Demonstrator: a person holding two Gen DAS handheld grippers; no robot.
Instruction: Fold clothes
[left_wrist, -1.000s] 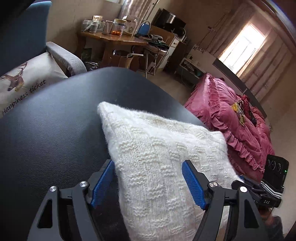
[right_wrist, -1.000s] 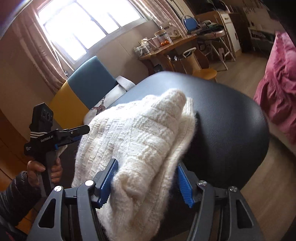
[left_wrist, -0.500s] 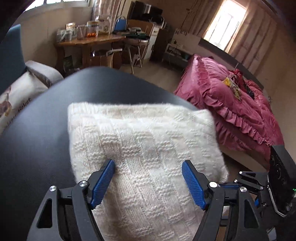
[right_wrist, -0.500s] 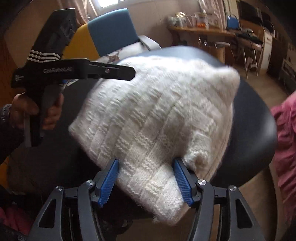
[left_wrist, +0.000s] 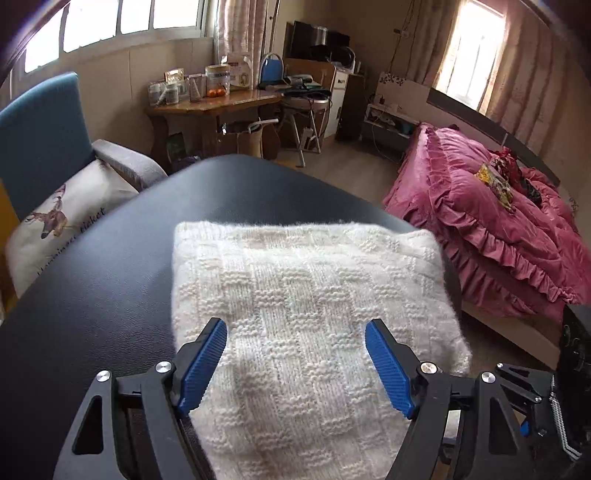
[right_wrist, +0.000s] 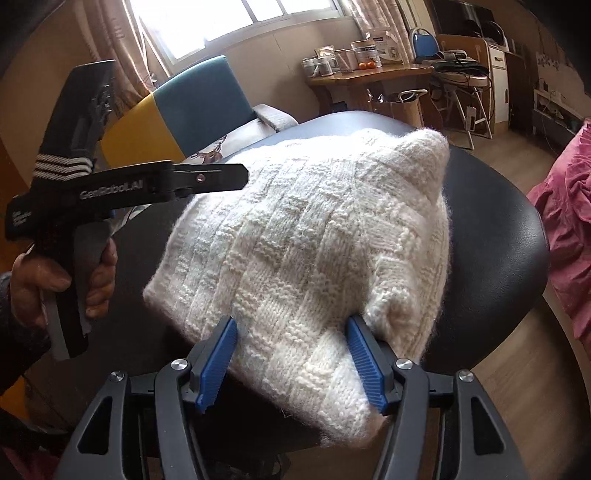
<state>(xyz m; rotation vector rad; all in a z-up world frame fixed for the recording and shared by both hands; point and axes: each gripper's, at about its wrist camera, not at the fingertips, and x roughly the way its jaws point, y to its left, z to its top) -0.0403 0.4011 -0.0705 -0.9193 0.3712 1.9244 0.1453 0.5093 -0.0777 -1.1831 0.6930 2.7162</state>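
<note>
Bedroom with a round black table (left_wrist: 110, 280) carrying a folded white knit sweater (left_wrist: 306, 306).
Left hand-held gripper (left_wrist: 295, 363) is hovering with jaws spread wide over the sweater's near edge, gripping nothing; right hand-held gripper (right_wrist: 290, 360) is likewise gaping wide, its blue pads (right_wrist: 364, 365) flanking the sweater's overhanging corner beside a pink bed (left_wrist: 498, 236).

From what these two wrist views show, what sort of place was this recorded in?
Most likely a lived-in bedroom at home. A bed with a pink ruffled cover stands by a curtained window, a wooden table holds jars and packets, and an armchair has a printed cushion. The white knit sweater lies on a black table.
</note>
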